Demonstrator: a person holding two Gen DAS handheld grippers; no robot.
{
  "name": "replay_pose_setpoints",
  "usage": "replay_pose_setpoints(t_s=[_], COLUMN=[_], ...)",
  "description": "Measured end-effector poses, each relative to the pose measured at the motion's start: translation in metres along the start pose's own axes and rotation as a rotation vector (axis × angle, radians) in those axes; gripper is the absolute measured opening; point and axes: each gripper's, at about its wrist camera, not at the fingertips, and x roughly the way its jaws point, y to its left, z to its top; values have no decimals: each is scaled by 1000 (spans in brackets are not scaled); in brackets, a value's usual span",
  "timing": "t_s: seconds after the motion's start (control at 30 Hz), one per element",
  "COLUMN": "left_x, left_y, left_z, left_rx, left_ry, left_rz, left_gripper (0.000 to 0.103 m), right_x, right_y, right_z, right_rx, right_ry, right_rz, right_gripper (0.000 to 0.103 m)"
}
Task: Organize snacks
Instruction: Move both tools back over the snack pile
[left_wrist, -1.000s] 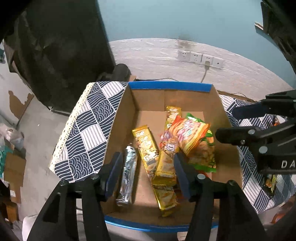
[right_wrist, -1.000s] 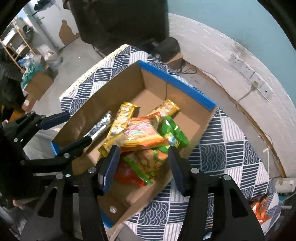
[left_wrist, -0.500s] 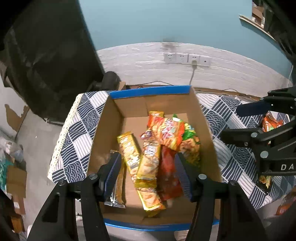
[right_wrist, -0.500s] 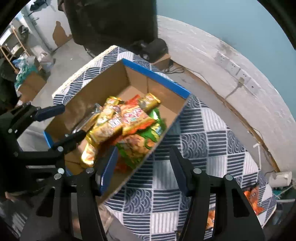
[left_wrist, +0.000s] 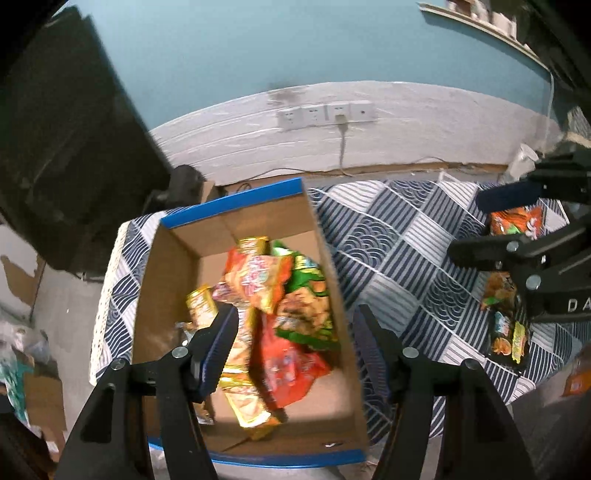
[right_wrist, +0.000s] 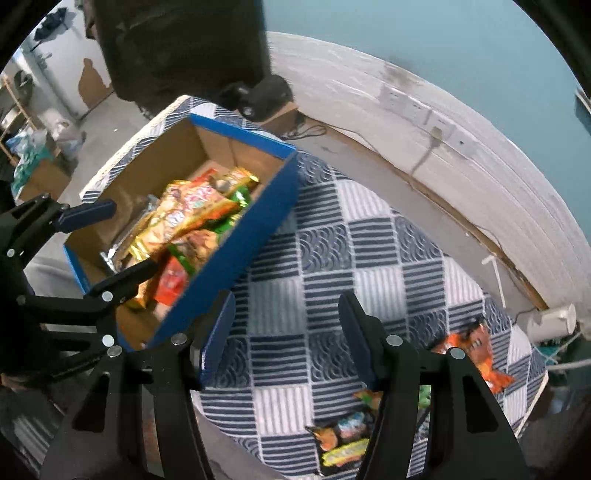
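A cardboard box with blue-taped rims (left_wrist: 236, 201) (right_wrist: 258, 229) stands at the left end of the table and holds several snack packets (left_wrist: 266, 288) (right_wrist: 192, 218) in orange, green, gold and red. My left gripper (left_wrist: 295, 339) is open and empty above the box's near right side. My right gripper (right_wrist: 286, 328) is open and empty over the checked cloth, right of the box. More snack packets lie on the cloth at the right: an orange one (left_wrist: 515, 221) (right_wrist: 476, 350) and dark ones (left_wrist: 508, 339) (right_wrist: 343, 439).
A blue and white checked cloth (left_wrist: 391, 251) (right_wrist: 332, 258) covers the table. A white wall with sockets (left_wrist: 325, 114) runs behind it. A dark cabinet (left_wrist: 66, 147) stands at the back left. Cluttered floor lies past the table's left edge.
Both grippers have swung to the right. The box has slid left in both views and the loose packets on the cloth have come into sight. Both grippers stay open.
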Motion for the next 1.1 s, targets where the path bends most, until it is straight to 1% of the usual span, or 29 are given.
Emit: replay_pose_setpoints(t_s=[0.17,0.37,0.43,0.47,0.6,0.63,0.93,1.1], left_x=[1,0,-1,-1,-3,-2,11,26], left_y=[-27,-57,-69,-75,-98,-104,-147,-169], left_z=[5,13,14,15,17,18,22,22], left_rx=[50,94,110,118,154,161,214,238], left_ry=[6,11,11,11,13,16,40,70], left_rz=[-22,-51,-60,-64,-79,-83,-115,-127], left_gripper=[66,67,69,71,72,72,73,74], right_x=[-9,-20,-24,-25,-29,-29,-15,-1], right_y=[-28,-55,-63,-69,-89,-94,-138,-159], right_z=[-20,-44,-52,-57,-77,-82,-126,-143], right_rx=[35,84,95,103,140,151,251,300], right_ry=[-2,-8,-9,-10,-7,-4,50,84], right_rz=[-29,-44,-52,-57,-73,-76,-100,-116], right_gripper=[59,59,59,59,65,65,65,65])
